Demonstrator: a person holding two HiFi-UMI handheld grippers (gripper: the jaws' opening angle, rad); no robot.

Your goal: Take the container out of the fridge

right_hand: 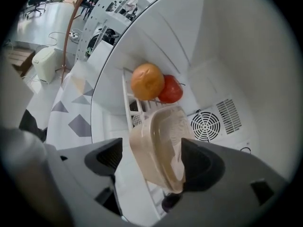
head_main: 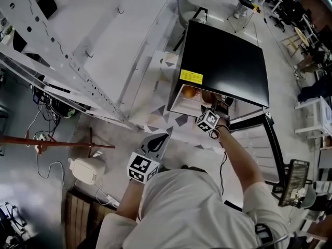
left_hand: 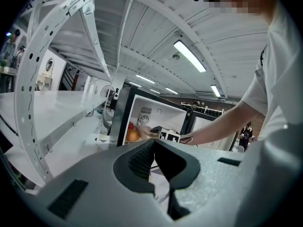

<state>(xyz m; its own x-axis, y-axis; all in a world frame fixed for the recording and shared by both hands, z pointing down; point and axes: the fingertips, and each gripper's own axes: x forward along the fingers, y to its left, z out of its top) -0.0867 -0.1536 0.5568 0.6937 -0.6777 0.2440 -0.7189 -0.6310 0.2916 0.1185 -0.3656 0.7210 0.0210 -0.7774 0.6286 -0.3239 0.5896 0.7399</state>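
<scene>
Beige plastic container (right_hand: 156, 148), inside open black fridge (head_main: 223, 61)

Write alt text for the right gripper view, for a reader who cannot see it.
The right tongs stand open inside a white fridge, with a beige container between the jaws, not clamped. Behind it on the wire shelf sit an orange and a red fruit side by side; a round fan vent shows on the back wall.

An orange (right_hand: 147, 81) touches a red fruit (right_hand: 172, 91); a white rack (head_main: 49, 40) stands apart.
</scene>
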